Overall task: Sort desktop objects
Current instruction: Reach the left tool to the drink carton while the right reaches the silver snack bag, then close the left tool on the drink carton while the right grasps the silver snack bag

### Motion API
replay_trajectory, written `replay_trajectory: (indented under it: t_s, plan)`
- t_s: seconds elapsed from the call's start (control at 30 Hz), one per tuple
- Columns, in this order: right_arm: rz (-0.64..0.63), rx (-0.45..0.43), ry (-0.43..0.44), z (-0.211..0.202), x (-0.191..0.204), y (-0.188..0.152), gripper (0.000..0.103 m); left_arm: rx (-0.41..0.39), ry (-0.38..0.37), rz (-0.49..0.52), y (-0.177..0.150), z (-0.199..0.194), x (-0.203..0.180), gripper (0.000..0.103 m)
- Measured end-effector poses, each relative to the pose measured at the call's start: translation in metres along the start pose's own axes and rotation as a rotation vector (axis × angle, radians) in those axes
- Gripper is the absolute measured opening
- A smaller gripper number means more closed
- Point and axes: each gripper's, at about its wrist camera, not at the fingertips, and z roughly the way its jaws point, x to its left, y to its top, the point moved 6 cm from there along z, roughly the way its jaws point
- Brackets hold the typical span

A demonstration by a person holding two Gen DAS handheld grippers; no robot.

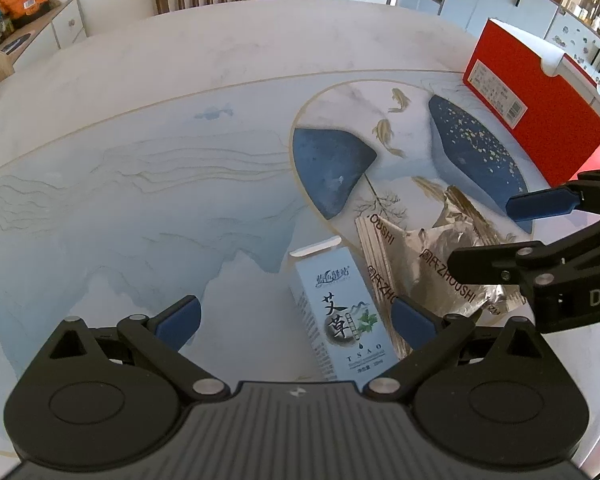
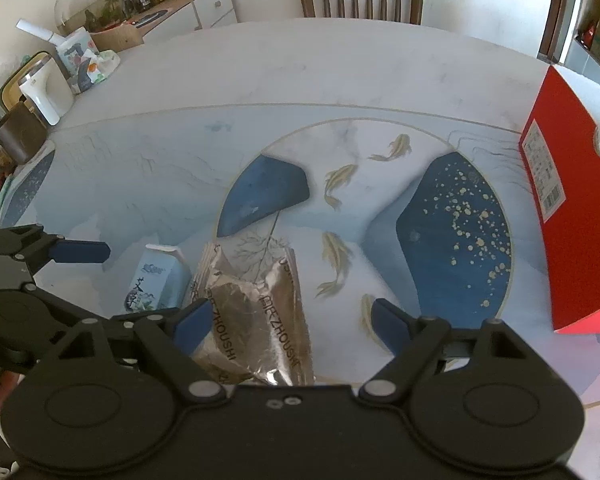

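The left claw (image 1: 296, 322) hangs released, its blue pads spread wide, angled steeply down at the small pale-blue carton (image 1: 342, 320) that lies flat on the surface (image 1: 140, 120). The carton sits just ahead of the pads and toward the right-hand one, its long axis running roughly away from the claw, so the pads would close across its narrow width. It is a smooth printed cardboard box, rectangular, with a white end flap at the far end.

The right claw (image 2: 292, 326) is also released, pads wide apart, with nothing pressed between them. Below and ahead of it lies the crinkled silver foil packet (image 2: 256, 312), nearer the left pad than the right; its long axis likewise runs away from the claw. The foil is creased, shiny and soft-looking, with ribbed sealed edges, and will likely deform under a grip.

Carton and packet lie side by side, touching or nearly so, carton to the left. Each hand is nearer its own item, though the two claws are close together. A red cardboard box (image 2: 572, 220) stands open at the right of the surface, well apart from both items, probably the sorting destination. The surface is glossy, printed with blue shapes and golden fish.
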Motion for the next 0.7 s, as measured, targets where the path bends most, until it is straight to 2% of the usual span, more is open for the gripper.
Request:
replay_trajectory:
  t_s: [0.27,0.7]
  plan:
    - [0.005,0.025,0.006,0.014,0.001,-0.001,0.085,0.014,0.010,0.009,-0.002,0.010,0.001,0.102]
    - [0.033,0.052,0.043,0.029,0.008,-0.004,0.084,-0.012,0.058,0.058,-0.002,0.014,0.003,0.099]
